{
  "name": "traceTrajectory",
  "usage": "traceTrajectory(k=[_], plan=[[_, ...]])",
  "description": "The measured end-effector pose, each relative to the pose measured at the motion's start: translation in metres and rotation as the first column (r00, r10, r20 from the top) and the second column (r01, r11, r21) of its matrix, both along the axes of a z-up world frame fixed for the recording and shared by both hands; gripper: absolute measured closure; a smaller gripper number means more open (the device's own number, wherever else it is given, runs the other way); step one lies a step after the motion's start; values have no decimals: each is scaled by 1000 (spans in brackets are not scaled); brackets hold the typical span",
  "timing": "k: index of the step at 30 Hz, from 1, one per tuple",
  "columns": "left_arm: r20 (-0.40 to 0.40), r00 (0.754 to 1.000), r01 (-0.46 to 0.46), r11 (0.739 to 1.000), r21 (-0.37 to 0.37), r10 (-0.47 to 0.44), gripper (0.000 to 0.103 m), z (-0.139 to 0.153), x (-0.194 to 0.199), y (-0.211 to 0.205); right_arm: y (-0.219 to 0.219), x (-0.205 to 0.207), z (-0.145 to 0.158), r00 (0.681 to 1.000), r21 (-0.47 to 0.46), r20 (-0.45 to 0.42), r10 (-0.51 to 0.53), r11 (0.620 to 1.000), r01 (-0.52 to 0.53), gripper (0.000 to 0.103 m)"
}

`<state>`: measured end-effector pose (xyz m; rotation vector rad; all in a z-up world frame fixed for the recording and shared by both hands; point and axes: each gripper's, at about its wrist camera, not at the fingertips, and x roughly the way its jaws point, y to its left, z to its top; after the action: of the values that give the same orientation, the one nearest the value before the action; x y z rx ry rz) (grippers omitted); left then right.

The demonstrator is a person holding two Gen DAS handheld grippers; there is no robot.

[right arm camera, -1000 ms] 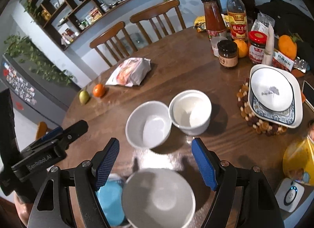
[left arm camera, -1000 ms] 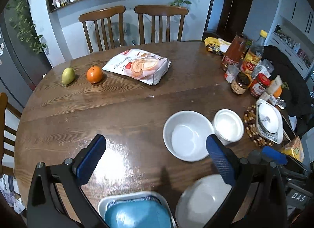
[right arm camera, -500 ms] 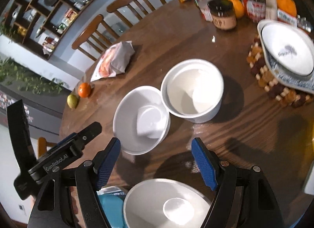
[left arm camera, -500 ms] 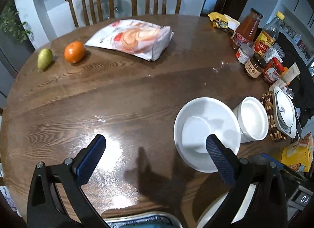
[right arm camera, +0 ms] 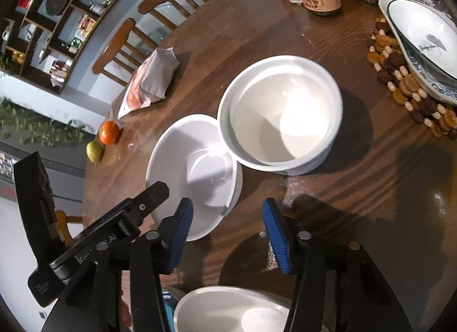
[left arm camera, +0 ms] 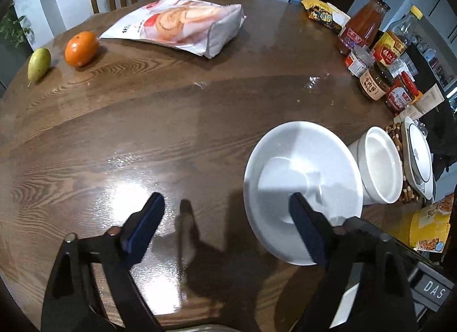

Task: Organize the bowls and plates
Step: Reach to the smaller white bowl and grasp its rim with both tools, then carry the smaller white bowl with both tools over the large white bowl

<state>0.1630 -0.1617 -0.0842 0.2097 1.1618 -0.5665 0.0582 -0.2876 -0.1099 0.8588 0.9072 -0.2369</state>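
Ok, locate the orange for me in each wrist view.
Left wrist: orange at upper left, between pear and snack bag.
Right wrist: orange at middle left, at the table's far edge.
Shared landmark: the pear beside it.

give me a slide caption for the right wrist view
Open right gripper hovers over table near shallow white bowl and deep white bowl.

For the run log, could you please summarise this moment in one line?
left gripper: open, at shallow white bowl | right gripper: open, empty | deep white bowl: touching it
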Motion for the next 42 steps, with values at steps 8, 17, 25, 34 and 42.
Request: traceTrajectory(k=[8, 17, 25, 34, 42], plan=[[-31, 999, 23, 1000, -12, -24, 58, -11, 2, -5, 0, 10, -10, 999, 15, -20, 36, 999, -36, 75], [-58, 997, 58, 998, -12, -58, 87, -18, -1, -14, 4, 20, -8, 996, -30, -37, 78, 996, -79, 89], [-20, 997, 69, 998, -13, -69, 88, -9, -4, -12, 2, 21, -8, 996, -26, -22, 85, 996, -85, 92], [101, 990, 103, 994, -27, -100, 88, 28, -28, -5, 11, 4, 21, 994, -74, 49, 96, 993, -93, 92], [186, 970, 168, 984, -52, -155, 88, 57, -67, -8, 11, -34, 43, 992, -111, 100, 79, 991, -68, 91]])
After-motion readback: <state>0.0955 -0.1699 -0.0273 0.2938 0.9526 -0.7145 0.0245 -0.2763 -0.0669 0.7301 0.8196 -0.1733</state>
